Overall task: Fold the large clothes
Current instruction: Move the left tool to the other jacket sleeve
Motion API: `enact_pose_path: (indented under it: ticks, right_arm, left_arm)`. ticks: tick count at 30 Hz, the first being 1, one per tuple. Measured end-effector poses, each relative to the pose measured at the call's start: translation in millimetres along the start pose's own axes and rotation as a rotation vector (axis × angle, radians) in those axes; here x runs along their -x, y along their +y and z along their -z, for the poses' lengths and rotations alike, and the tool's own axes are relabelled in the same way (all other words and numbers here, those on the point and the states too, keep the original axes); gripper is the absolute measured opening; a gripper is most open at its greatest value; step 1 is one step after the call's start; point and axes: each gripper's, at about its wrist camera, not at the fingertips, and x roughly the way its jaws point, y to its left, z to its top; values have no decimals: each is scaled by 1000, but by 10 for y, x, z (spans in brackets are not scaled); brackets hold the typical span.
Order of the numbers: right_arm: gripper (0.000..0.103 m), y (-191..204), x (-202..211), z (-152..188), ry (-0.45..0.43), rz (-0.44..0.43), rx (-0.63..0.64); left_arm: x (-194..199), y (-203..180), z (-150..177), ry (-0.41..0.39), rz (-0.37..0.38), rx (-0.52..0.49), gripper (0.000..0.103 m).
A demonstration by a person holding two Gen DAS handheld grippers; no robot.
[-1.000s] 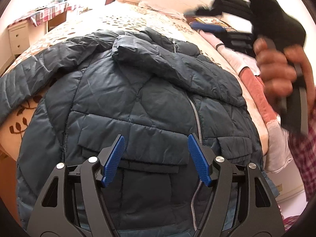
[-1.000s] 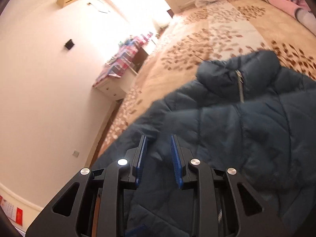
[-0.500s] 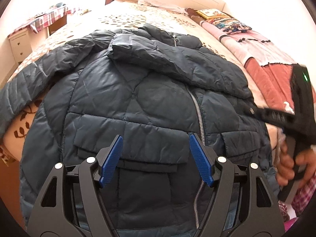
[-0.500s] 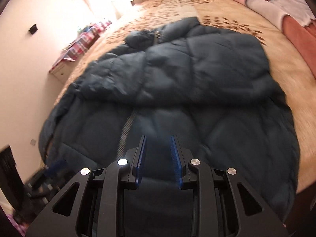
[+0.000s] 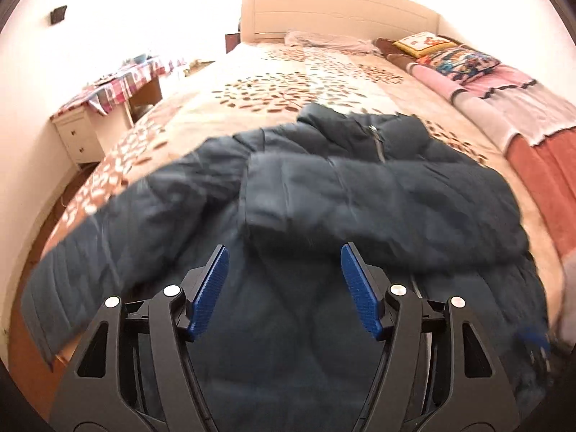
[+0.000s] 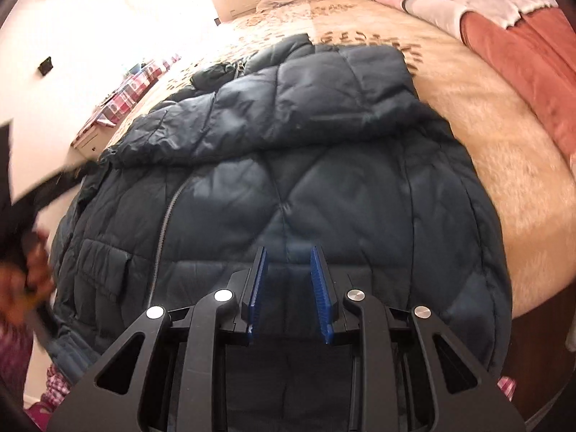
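Observation:
A dark blue quilted jacket (image 5: 360,194) lies front up on the bed, zipper (image 6: 169,208) closed, collar toward the headboard. One sleeve is folded across its chest (image 6: 306,108); the other sleeve (image 5: 90,270) stretches out to the left. My left gripper (image 5: 283,248) hovers over the jacket's middle, its jaws closing a little with nothing between the pads. My right gripper (image 6: 288,249) hangs above the lower right front panel, its pads a narrow gap apart and not pinching any fabric. The hand (image 6: 21,277) holding the left gripper shows blurred at the left edge of the right wrist view.
The bed has a beige leaf-print cover (image 5: 288,82) and a white headboard (image 5: 338,10). Pink and red blankets (image 5: 532,151) and pillows (image 5: 457,57) lie along its right side. A white nightstand (image 5: 79,133) under a plaid cloth stands to the left.
My left gripper rose and shifted up the jacket from the pockets toward the chest, jaws slightly narrower. My right gripper swung down from the far sleeve side to the lower right panel.

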Motion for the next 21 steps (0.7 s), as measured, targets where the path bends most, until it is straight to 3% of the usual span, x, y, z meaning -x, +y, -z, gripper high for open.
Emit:
enact_pose_path:
  ticks: [4,10,17,21]
  right_arm:
    - [28,-24,46,15,-9,-7,-6]
    - [28,-83,26,21,1,-15,-18]
    - [28,-60,28,20,3,-28,-7]
    - [28,-13,32,23,7,-40,11]
  left_arm:
    - [-375,21,-183,67,-39,11,59]
    - [-802,84,-114,209,-56,63,60]
    - [-396,220,-88,146,14,141,61]
    - [-109,499,62,130,59,242,69]
